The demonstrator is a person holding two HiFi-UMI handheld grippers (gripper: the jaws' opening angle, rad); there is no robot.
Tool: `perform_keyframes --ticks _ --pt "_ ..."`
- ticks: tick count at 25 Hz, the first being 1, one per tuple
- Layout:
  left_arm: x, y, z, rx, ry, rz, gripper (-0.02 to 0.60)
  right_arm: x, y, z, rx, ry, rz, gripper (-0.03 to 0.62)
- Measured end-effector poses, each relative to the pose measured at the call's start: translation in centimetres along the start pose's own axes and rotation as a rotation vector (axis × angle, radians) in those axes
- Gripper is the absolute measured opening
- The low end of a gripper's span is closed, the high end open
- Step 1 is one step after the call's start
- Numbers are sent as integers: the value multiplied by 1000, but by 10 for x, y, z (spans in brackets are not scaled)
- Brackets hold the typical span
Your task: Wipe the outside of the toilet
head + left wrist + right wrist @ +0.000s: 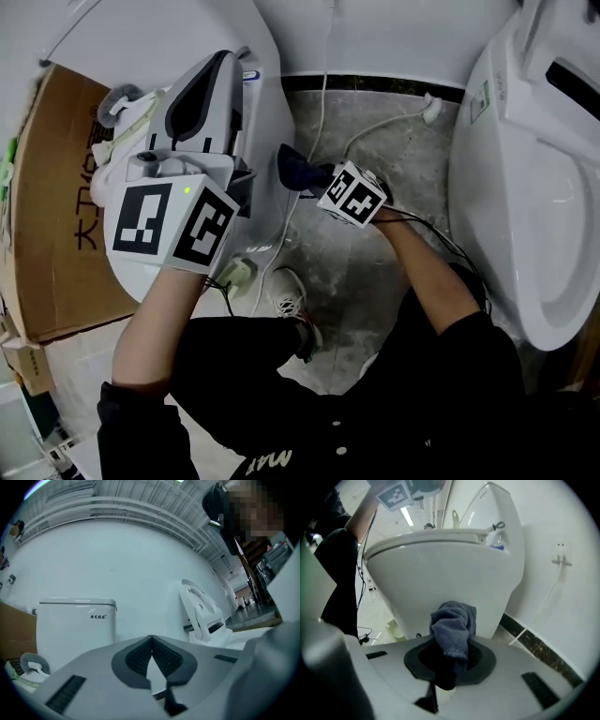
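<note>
We are holding the right tool closed on a blue cloth, which is bunching up out of its jaws. The cloth is sitting low in front of the outside of the toilet bowl on the left of the scene, very near it; we cannot tell whether it is touching the porcelain. In the head view this tool is reaching over the grey floor, between that toilet and a second toilet on the right. We are holding the left tool over the left toilet's top, its jaws meeting at the tips with nothing between them. A cardboard box is standing at the left edge
</note>
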State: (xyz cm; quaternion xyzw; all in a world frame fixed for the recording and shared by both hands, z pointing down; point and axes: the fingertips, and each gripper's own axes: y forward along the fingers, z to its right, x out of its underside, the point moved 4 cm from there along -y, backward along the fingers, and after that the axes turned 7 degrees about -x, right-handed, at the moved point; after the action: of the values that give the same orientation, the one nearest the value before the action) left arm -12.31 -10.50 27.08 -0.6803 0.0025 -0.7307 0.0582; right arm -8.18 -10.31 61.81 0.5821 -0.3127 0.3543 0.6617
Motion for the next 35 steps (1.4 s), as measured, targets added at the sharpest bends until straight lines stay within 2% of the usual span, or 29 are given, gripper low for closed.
perform_keyframes --ticks 7,13,17,27,35 --pt "-10 -6 -1 -34 0 12 11 -49 -58 -27 -7 -21 193 51" --pt "-15 -12 -4 -49 17 27 11 -82 -68 -55 -59 -43 314 51" --pt "-14 -13 -1 -38 -1 27 11 -82 -65 -62 -68 -40 323 51" --pt "-19 -17 2 -21 35 47 11 -90 -41 -79 -112 -80 321 51" --pt "-11 -17 -1 -8 -8 33 11 -77 -23 -78 -112 -78 263 51"
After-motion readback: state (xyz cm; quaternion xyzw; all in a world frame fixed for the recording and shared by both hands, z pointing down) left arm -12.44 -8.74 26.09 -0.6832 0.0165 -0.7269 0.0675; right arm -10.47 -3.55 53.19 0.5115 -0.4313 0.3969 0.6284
